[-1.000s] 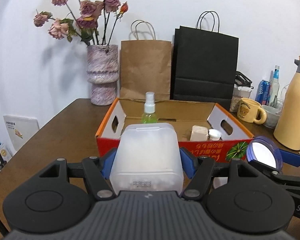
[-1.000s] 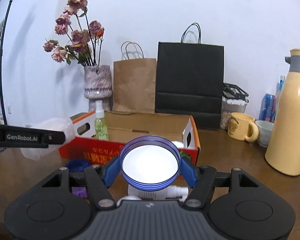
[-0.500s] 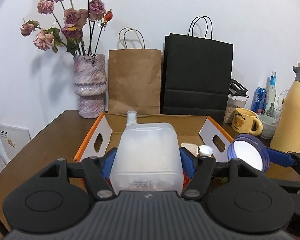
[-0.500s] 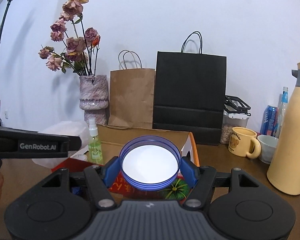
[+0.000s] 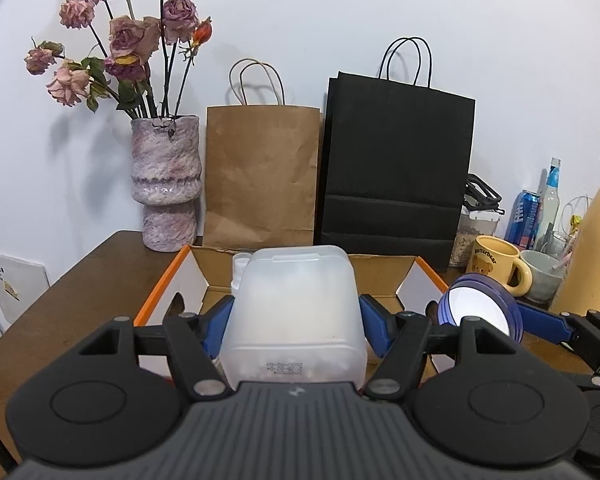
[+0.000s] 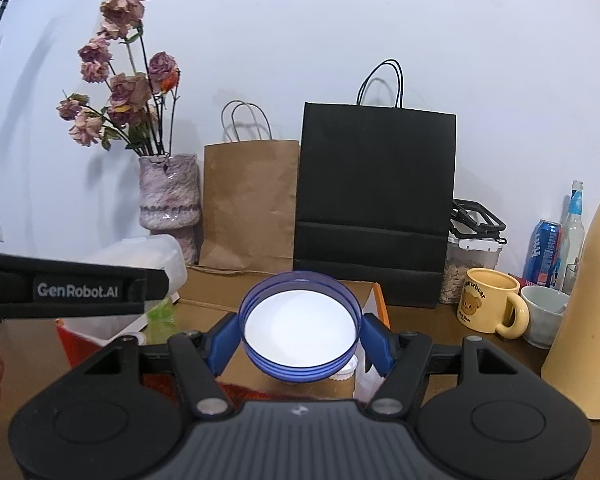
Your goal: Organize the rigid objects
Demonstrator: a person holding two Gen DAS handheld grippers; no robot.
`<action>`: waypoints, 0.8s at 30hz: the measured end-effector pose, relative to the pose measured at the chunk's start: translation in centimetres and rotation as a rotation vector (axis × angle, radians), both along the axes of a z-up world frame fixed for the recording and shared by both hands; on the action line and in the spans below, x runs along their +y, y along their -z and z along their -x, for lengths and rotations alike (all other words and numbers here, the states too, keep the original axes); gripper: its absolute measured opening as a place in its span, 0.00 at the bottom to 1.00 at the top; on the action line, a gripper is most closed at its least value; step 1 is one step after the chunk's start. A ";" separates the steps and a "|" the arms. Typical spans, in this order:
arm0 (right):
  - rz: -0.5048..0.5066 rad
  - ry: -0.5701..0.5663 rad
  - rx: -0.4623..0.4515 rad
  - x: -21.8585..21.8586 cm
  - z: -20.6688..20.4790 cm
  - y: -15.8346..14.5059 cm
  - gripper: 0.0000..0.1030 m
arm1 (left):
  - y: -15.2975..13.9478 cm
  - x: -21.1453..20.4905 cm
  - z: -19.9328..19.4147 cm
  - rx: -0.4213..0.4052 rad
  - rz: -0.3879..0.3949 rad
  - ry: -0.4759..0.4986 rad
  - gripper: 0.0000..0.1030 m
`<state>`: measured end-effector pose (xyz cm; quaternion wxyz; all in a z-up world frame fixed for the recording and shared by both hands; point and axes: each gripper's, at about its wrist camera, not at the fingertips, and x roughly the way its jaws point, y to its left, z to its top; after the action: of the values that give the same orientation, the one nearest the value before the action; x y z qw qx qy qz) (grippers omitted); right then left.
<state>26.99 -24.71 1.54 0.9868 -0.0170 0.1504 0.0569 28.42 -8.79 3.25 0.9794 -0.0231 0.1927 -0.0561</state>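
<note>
My left gripper [image 5: 296,322] is shut on a cloudy white plastic container [image 5: 296,308], held bottom-first toward the camera above the orange-edged cardboard box [image 5: 160,300]. My right gripper [image 6: 300,336] is shut on a round blue-rimmed lid with a white face [image 6: 300,322], over the box's right half [image 6: 380,304]. The lid [image 5: 478,312] also shows at the right of the left wrist view, and the container [image 6: 140,260] at the left of the right wrist view. A green spray bottle [image 6: 160,312] stands in the box, mostly hidden.
Behind the box stand a vase of dried roses [image 5: 166,182], a brown paper bag [image 5: 262,176] and a black paper bag [image 5: 396,164]. To the right are a yellow mug [image 6: 488,302], a grey cup [image 6: 546,314], a tall cream flask [image 6: 588,320], a can and bottles.
Both grippers have carried their loads forward and slightly up, from in front of the box to above it. The box's red front has dropped out of the left view. Both grips are unchanged.
</note>
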 end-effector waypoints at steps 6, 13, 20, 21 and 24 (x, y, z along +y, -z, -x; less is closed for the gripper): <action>0.005 0.002 0.006 0.2 -2.0 0.4 0.63 | 0.3 -0.5 -1.8 0.008 0.011 -0.001 0.65; 0.015 -0.004 0.018 0.4 -4.1 0.8 0.63 | 1.0 -0.8 -4.0 0.025 0.013 -0.001 0.65; 0.019 0.002 0.050 0.4 -6.2 1.6 0.63 | 1.7 -1.2 -6.1 0.039 0.000 -0.001 0.65; 0.016 0.000 0.054 0.4 -6.5 1.6 0.63 | 1.8 -1.2 -6.3 0.040 -0.004 -0.001 0.65; 0.017 -0.003 0.064 0.3 -7.3 1.9 0.63 | 2.0 -1.4 -7.1 0.043 -0.013 -0.001 0.65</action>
<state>34.26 -24.39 -0.32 0.9812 -0.0239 0.1825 0.0574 35.55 -10.19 1.29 0.9751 -0.0182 0.2143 -0.0541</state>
